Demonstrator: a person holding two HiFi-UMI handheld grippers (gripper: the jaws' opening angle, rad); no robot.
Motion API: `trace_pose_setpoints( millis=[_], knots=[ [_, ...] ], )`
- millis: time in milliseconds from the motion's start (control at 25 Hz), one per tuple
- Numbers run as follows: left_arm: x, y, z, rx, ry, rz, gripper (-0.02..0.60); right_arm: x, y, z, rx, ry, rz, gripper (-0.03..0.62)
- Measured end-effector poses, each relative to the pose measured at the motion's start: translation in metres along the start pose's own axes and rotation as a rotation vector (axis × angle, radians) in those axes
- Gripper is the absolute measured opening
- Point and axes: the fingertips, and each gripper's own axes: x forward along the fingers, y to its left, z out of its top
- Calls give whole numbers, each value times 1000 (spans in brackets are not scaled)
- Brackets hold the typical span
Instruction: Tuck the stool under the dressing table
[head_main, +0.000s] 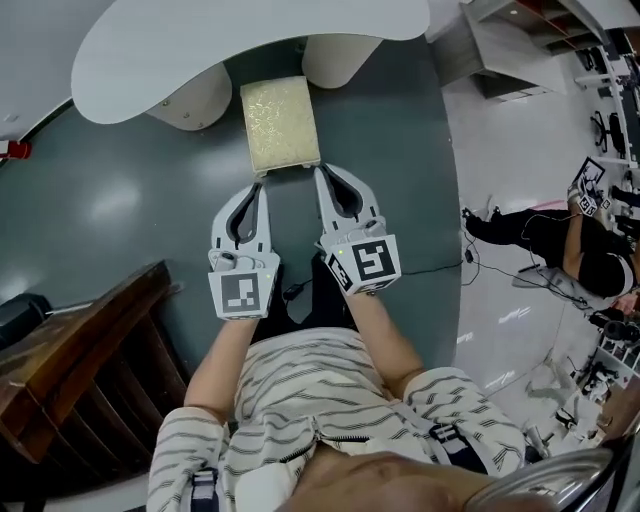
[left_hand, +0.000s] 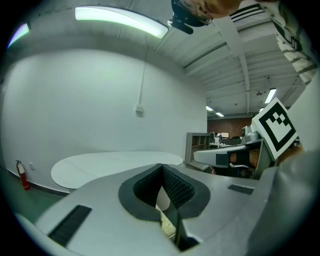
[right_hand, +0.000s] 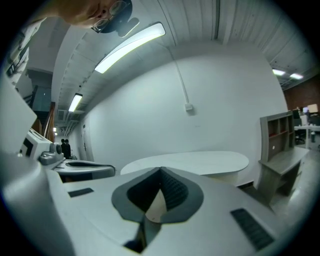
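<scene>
The stool (head_main: 280, 122) stands on the dark floor (head_main: 100, 200) directly in front of the dressing table (head_main: 250, 30), between the two rounded supports of the table. Its far edge is just at the rim of the white top, so most of the seat is not yet under it. The left gripper (head_main: 262, 186) and the right gripper (head_main: 321, 172) lie side by side at the near edge of the seat, one towards each corner. The fingers of both are pressed together with nothing between them, which the two gripper views also show. From the head view the tips are at the seat edge or just beside it; I cannot tell if they really touch. The seat has a yellowish, grainy cover that looks padded, so I judge it soft on top and stiff in the frame below. The legs are hidden. The stool seems small and probably light, and the floor looks smooth and a little shiny, so it should slide rather than tip. It is not a thing to grasp; a push is the better way. I would push on the firm near edge, low, with both closed tips apart and equal, because a push on one corner only can turn the stool against a support.
</scene>
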Motion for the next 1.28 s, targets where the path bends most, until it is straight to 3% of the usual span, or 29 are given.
trace_pose_setpoints(
  millis=[520,840,1280],
  knots=[
    [57,7,-68,-45,86,80,6,40,-49,-71,41,90,14,3],
    [79,44,-125,-90,99,185,6,64,-68,-127,110,146,8,3],
    [110,49,-212,-83,170,176,6,95,-88,-217,104,208,-13,3]
  ],
)
